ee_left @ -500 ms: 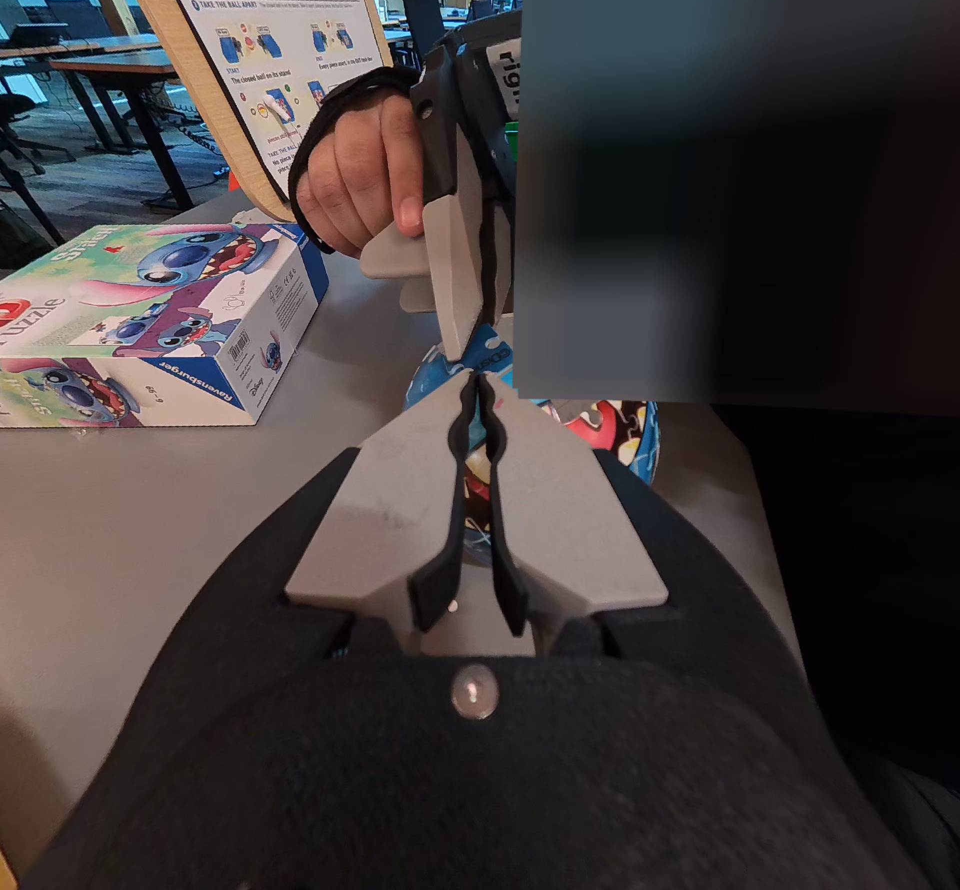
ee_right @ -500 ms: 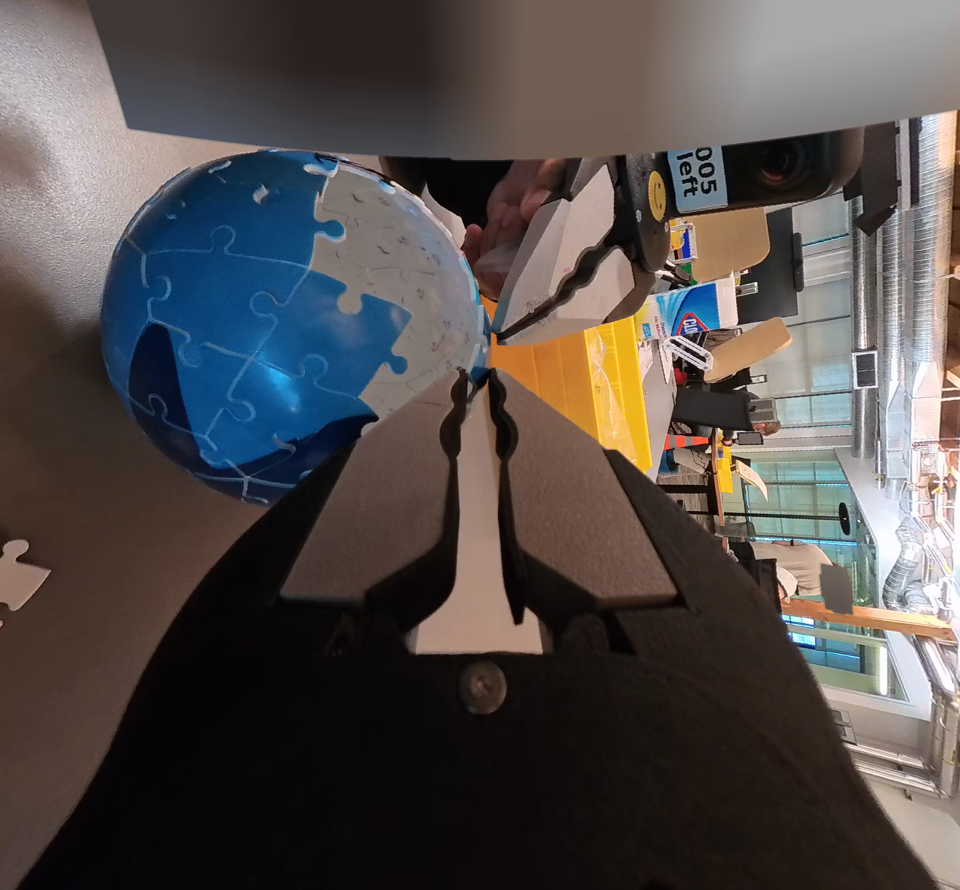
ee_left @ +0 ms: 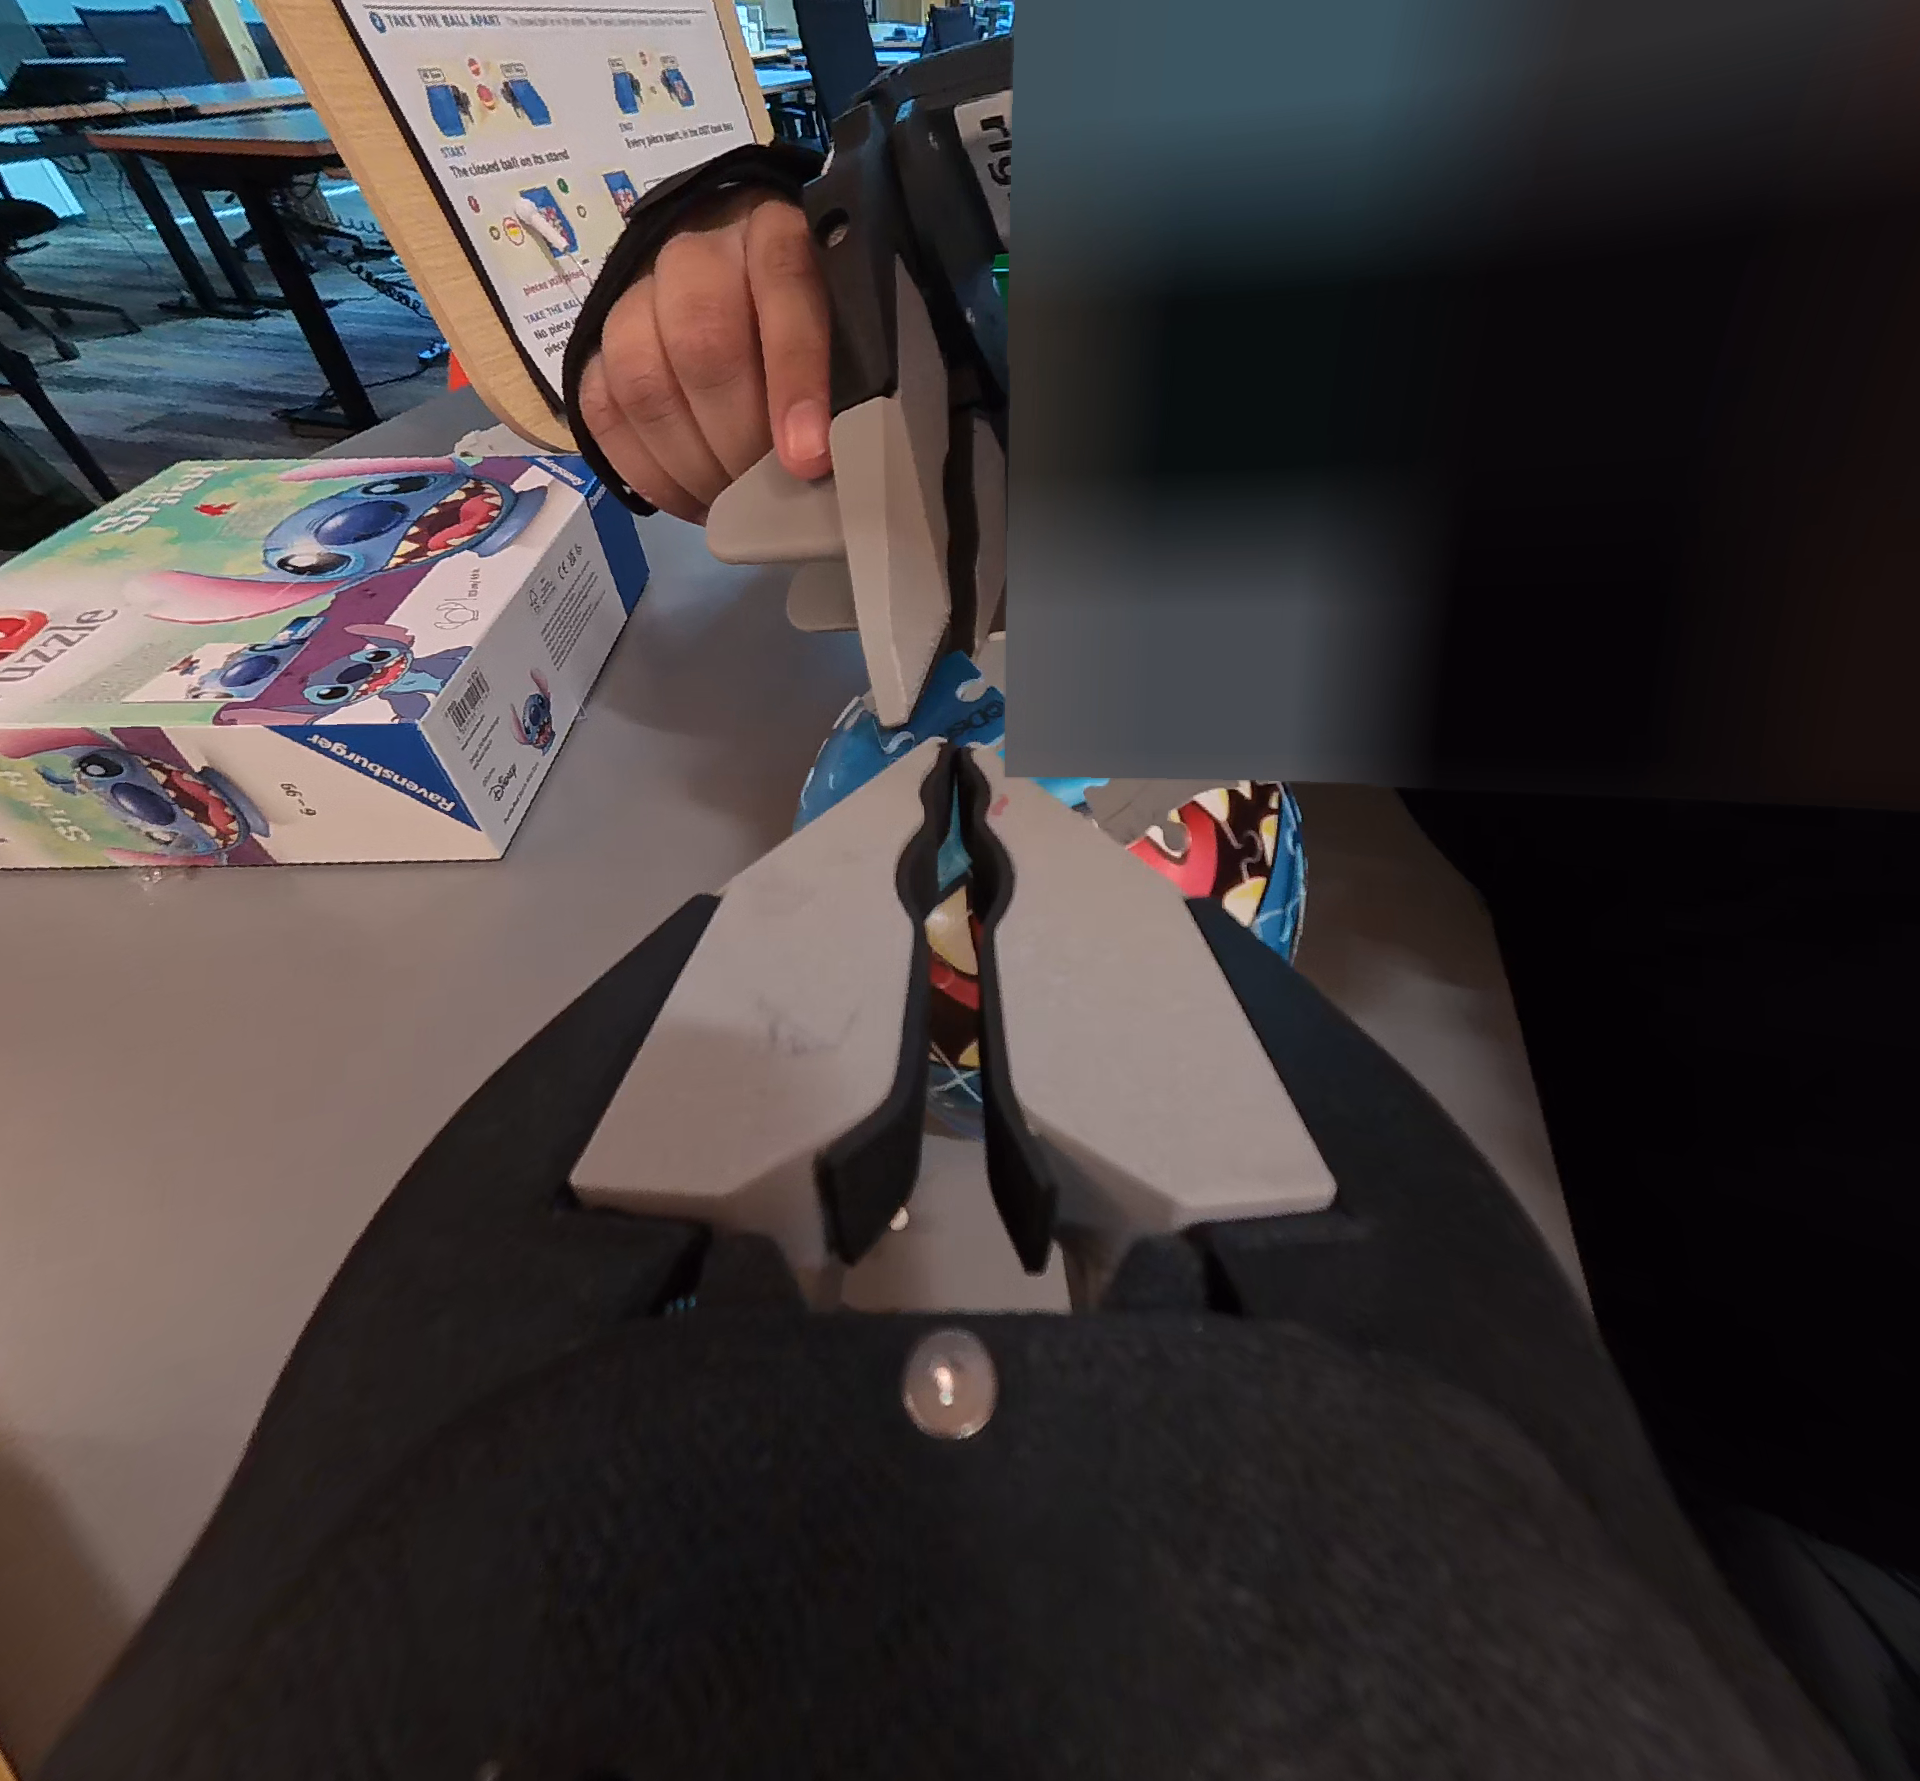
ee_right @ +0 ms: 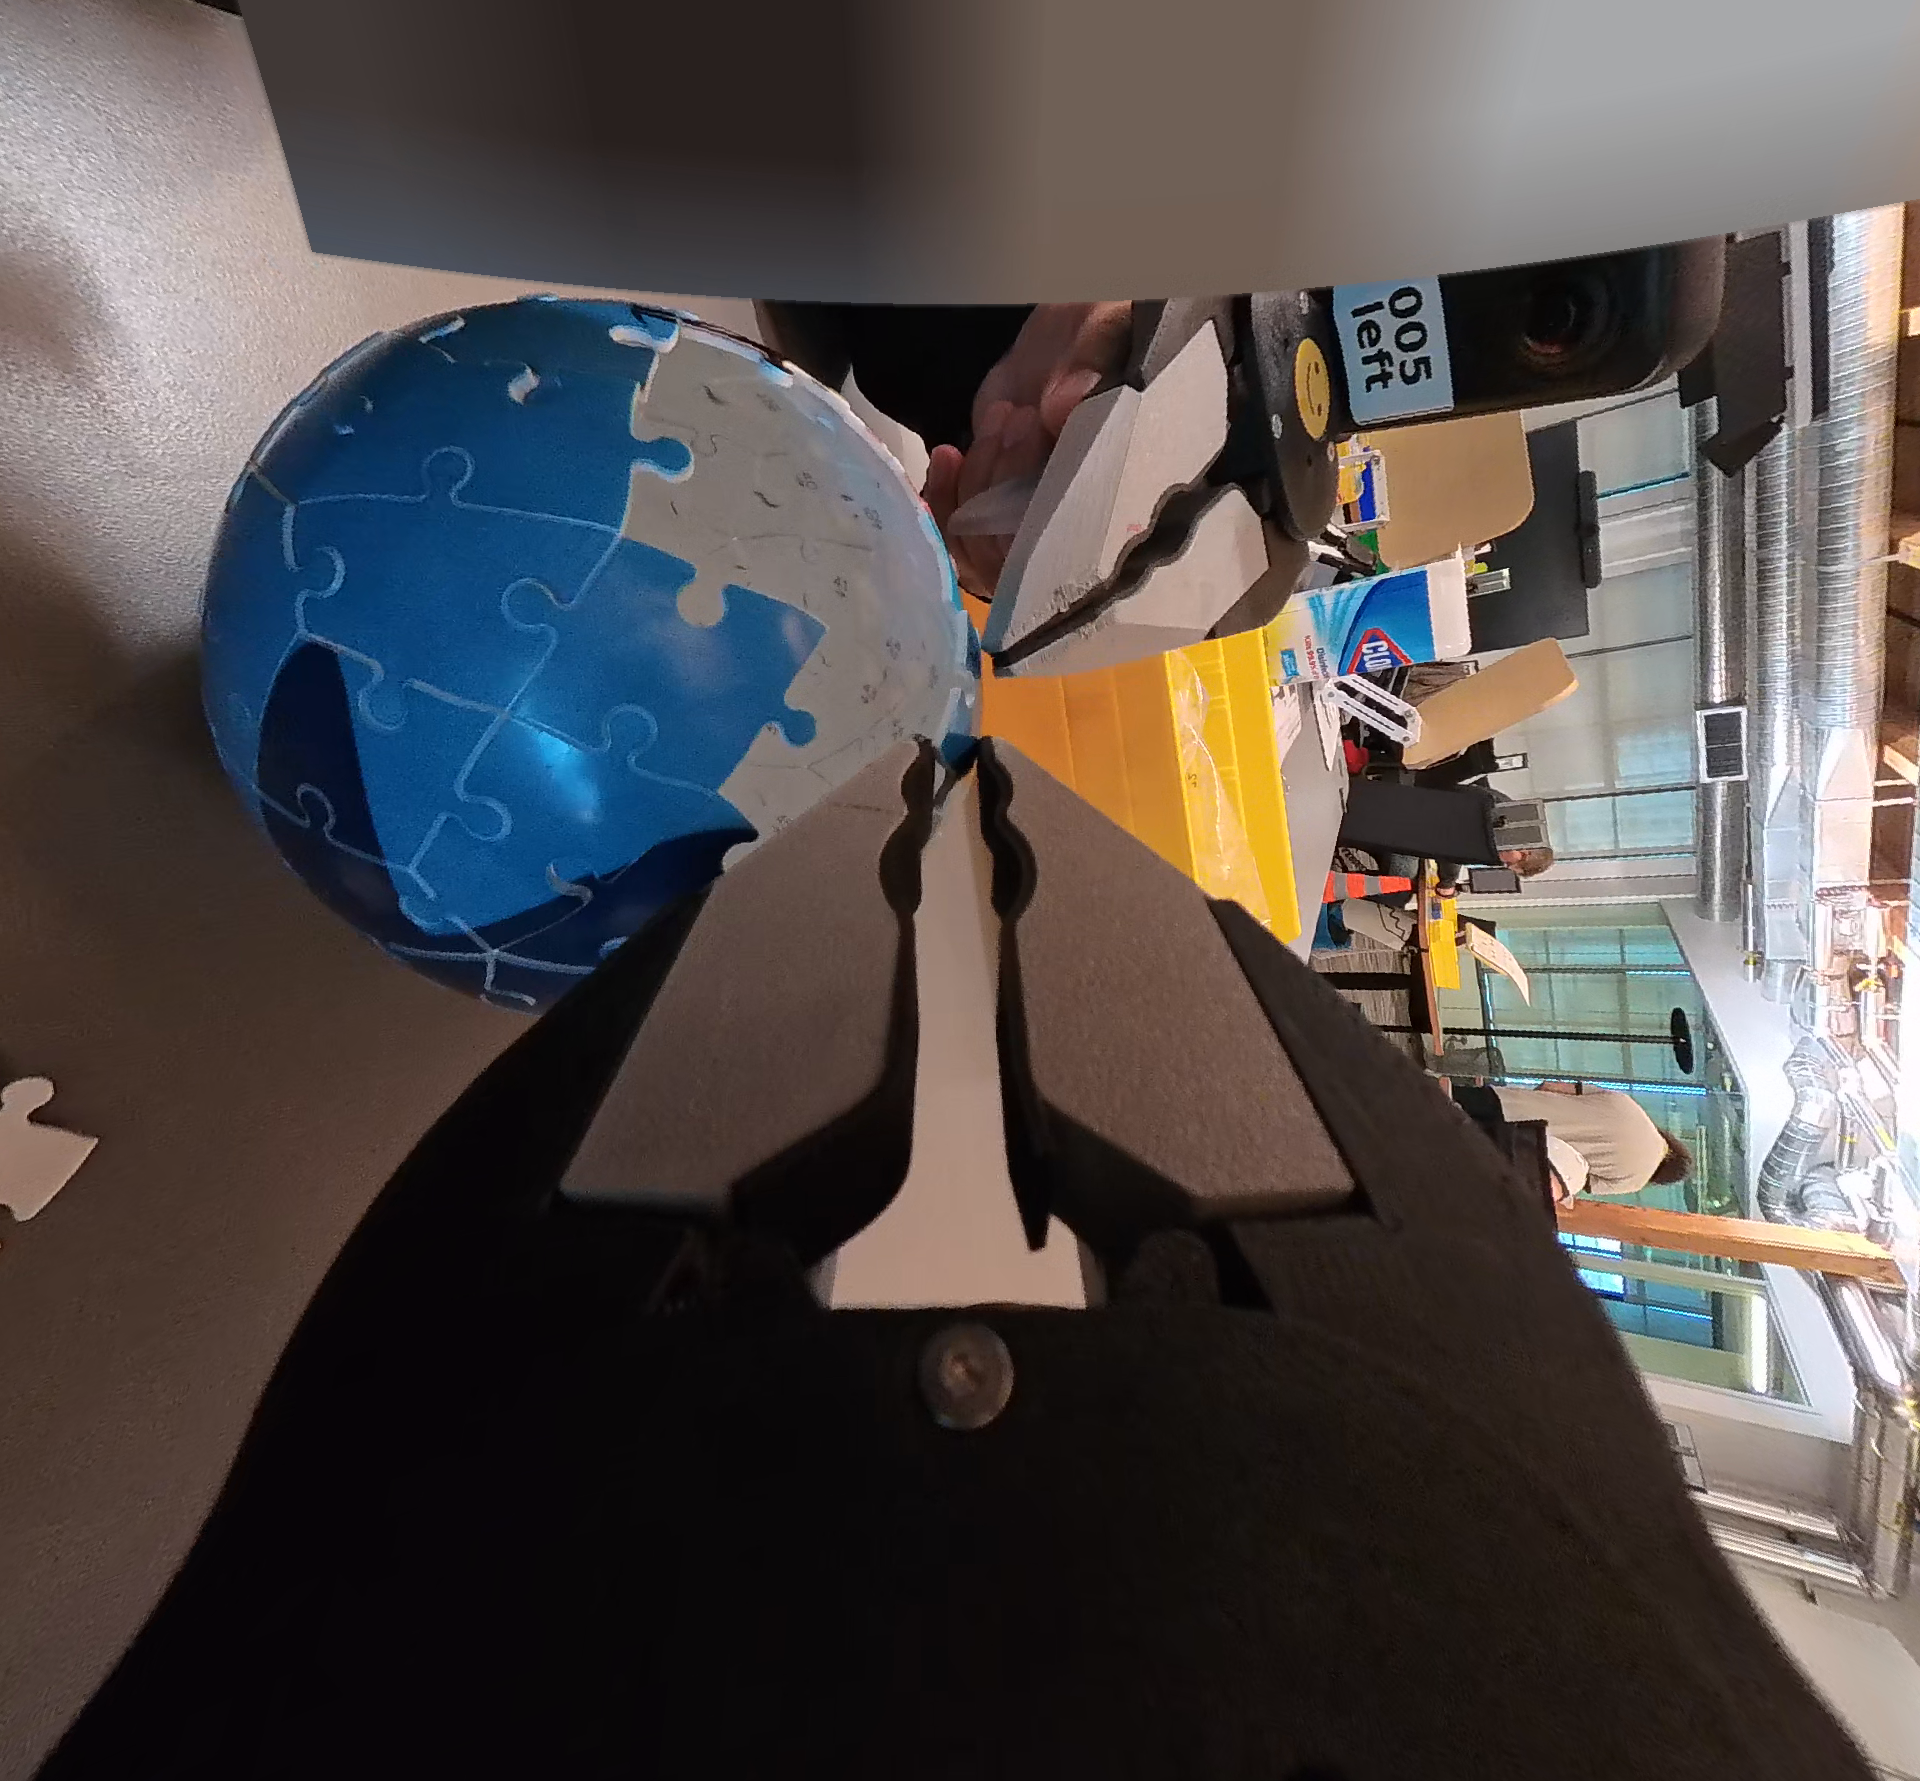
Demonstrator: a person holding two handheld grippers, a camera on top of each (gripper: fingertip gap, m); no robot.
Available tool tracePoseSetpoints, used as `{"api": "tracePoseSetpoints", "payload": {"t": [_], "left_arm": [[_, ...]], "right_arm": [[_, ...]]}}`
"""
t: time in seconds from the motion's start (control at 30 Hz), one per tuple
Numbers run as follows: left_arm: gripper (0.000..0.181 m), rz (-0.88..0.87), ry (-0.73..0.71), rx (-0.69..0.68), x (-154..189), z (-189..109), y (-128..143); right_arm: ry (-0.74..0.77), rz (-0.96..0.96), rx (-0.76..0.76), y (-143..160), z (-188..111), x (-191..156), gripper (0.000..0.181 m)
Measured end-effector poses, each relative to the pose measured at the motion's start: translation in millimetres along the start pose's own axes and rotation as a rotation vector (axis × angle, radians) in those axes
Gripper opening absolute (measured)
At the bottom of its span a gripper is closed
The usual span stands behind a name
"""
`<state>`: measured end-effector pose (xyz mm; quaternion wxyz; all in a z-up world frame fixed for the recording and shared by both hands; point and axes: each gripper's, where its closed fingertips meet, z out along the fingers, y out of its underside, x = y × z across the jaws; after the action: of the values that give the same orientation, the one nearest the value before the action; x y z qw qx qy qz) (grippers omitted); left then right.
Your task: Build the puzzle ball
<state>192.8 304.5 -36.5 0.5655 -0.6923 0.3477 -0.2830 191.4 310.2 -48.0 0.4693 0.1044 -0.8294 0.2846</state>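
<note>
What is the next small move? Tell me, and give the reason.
Probably ease the right gripper slightly inward to press the rim level while the left gripper steadies. Both sets of tips, nearly closed, meet at the open edge of the puzzle ball, whose white inside shows, so the shell is not closed. Whether either pinches a piece I cannot tell.

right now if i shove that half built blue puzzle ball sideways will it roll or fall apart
The round blue puzzle ball sits straight on the grey table, so it probably rolls easily. It looks like a thin hollow shell of interlocked pieces with an open rim, so likely light, and a hard shove may pop pieces loose.
</note>
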Motion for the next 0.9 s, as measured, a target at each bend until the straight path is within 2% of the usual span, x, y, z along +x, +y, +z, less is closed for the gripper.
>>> {"api": "tracePoseSetpoints", "payload": {"t": [0.9], "left_arm": [[0.0,-0.008,-0.001,0.002,-0.6,1.3,-0.4]], "right_arm": [[-0.009,0.017,0.012,-1.9,-1.8,-0.1,0.006]]}}
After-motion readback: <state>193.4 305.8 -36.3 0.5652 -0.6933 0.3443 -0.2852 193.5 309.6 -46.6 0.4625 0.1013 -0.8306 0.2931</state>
